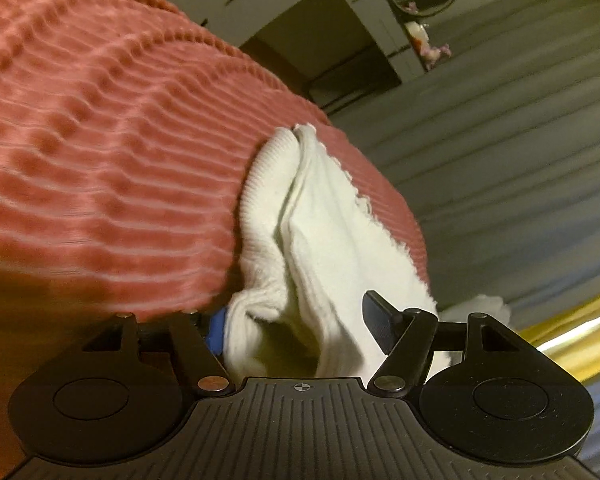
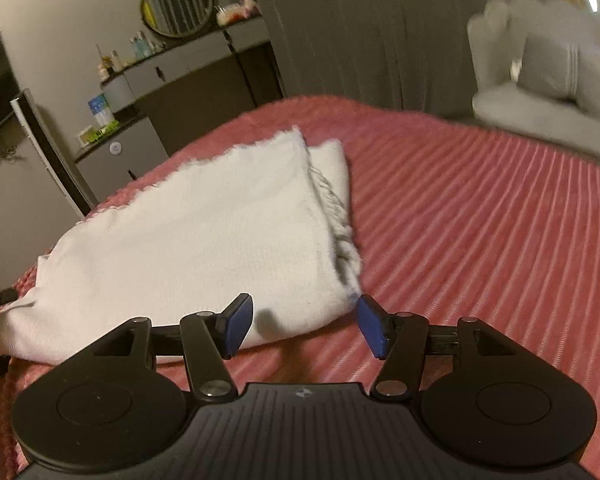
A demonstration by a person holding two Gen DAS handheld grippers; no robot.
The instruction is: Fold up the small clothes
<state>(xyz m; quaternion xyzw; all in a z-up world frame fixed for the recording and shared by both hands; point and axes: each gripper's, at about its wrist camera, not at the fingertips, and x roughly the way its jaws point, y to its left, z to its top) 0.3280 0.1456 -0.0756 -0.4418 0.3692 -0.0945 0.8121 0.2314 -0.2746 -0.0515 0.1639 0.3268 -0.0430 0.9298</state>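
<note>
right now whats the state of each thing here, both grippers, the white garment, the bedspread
white garment: folded over, lying on the bed, fringed edge at its right side
left gripper: jaws apart, the garment's cloth bunched between them, pads not seen pressing on it
right gripper: open, nothing gripped, at the garment's near corner
pink ribbed bedspread: spread over the bed, under the garment

Two fisheye views, each looking forward and downward from a handheld gripper. The left wrist view sits very close over the white cloth at the pink bed's edge. The right wrist view stands a little back, facing across the bed toward the far round mirror. Both share cloth, bed and mirror.
</note>
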